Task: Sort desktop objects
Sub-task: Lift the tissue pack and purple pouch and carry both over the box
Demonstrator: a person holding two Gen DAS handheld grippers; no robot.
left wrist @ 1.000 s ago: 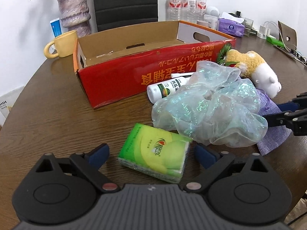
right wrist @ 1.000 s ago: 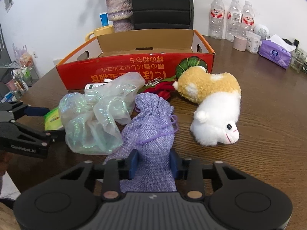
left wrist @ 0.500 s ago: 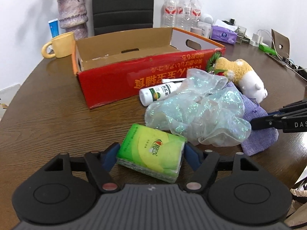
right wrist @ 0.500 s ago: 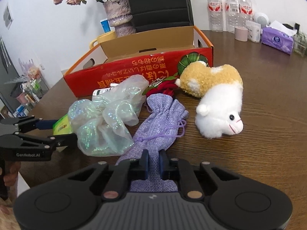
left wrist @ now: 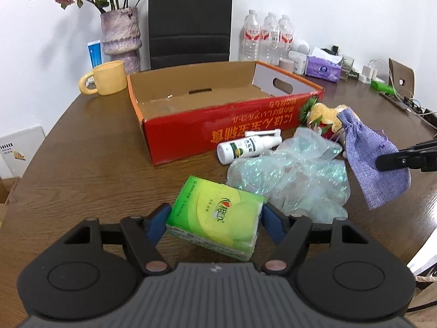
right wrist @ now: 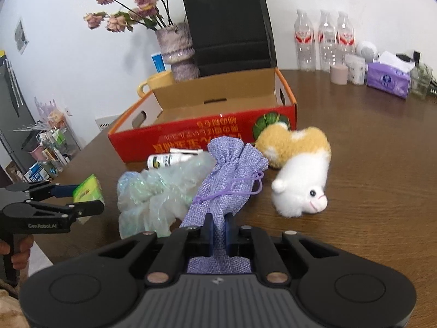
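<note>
- Left gripper (left wrist: 214, 222) clamps the green tissue pack (left wrist: 215, 217), now lifted clear of the desk (left wrist: 82, 169) at its near edge.
- Right gripper (right wrist: 218, 231), jaws now pinched tight, holds the purple pouch (right wrist: 229, 175), raised since earlier.
- Red box (left wrist: 218, 125) stands mid-desk; iridescent bag (left wrist: 289, 180) and plush toy (right wrist: 297, 175) lie before it.
- White wall behind.

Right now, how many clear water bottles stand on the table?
3. The water bottles stand side by side at the far edge of the table, against the wall, right of the black paper bag. More may be hidden.
</note>
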